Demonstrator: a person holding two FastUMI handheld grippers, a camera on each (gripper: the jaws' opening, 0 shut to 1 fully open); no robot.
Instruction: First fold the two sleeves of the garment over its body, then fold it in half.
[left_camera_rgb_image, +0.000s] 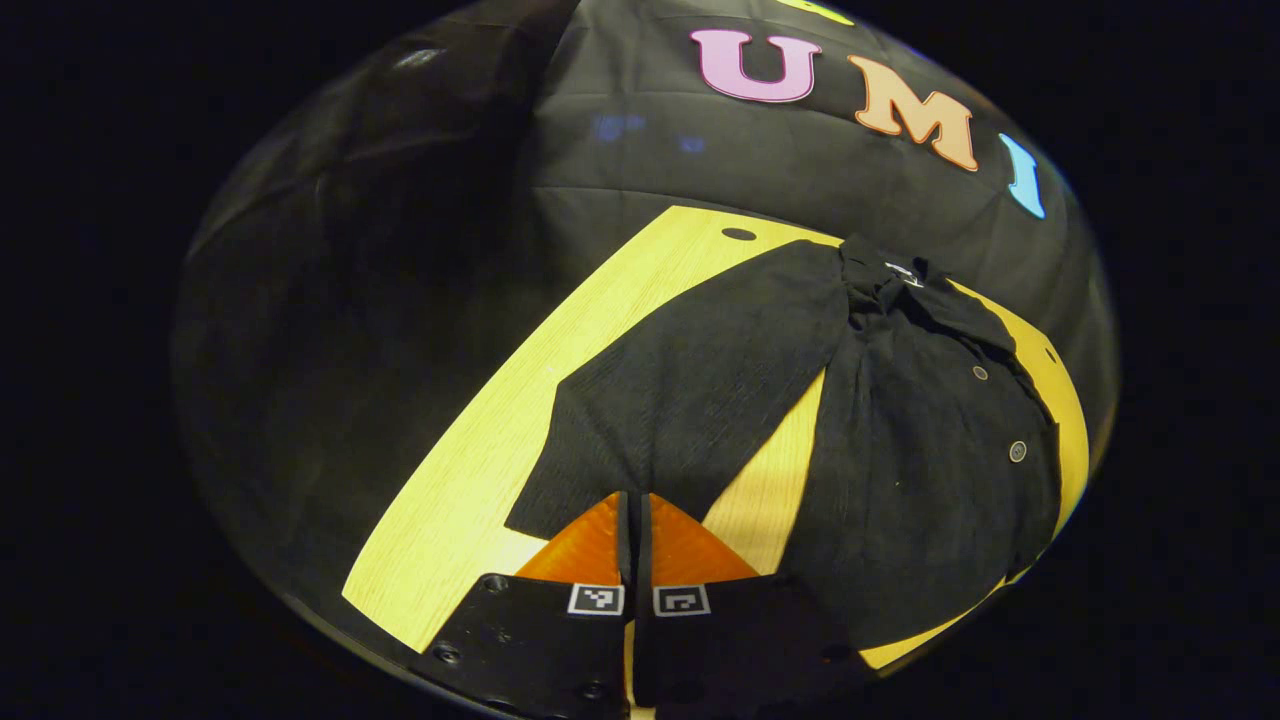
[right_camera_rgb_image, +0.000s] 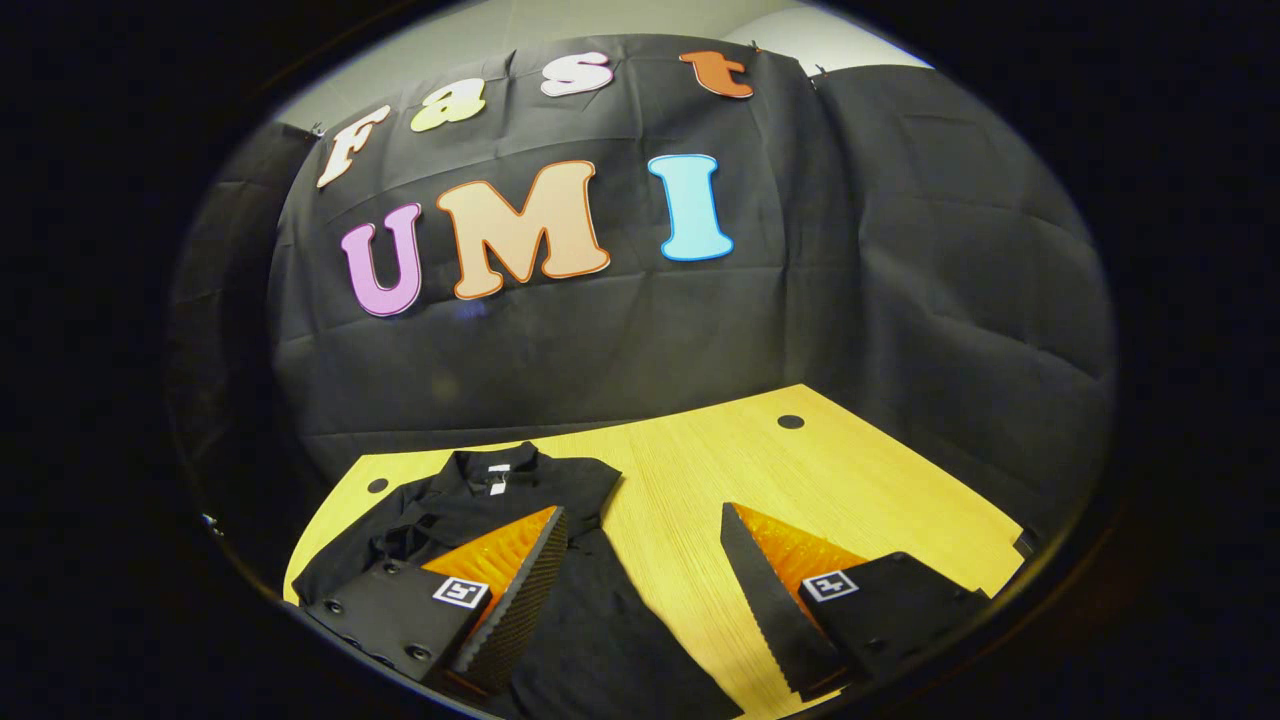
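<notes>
Garment (left_camera_rgb_image: 900, 450) flat on table (left_camera_rgb_image: 470, 490)

left gripper (left_camera_rgb_image: 636, 520): two wedge-shaped fingers tapering to points, inner faces finely ribbed; each sits in a matte black block with rounded corners
left markings: a small square black-and-white coded tag on each block, side by side near the finger roots
left screws: dark round screw heads along the block's outer edge
right gripper (right_camera_rgb_image: 640, 560): two wedge fingers with saw-toothed gripping edges and ribbed flanks; black mounting blocks behind
right markings: one square coded tag per block; round screws on the left-hand block
</notes>
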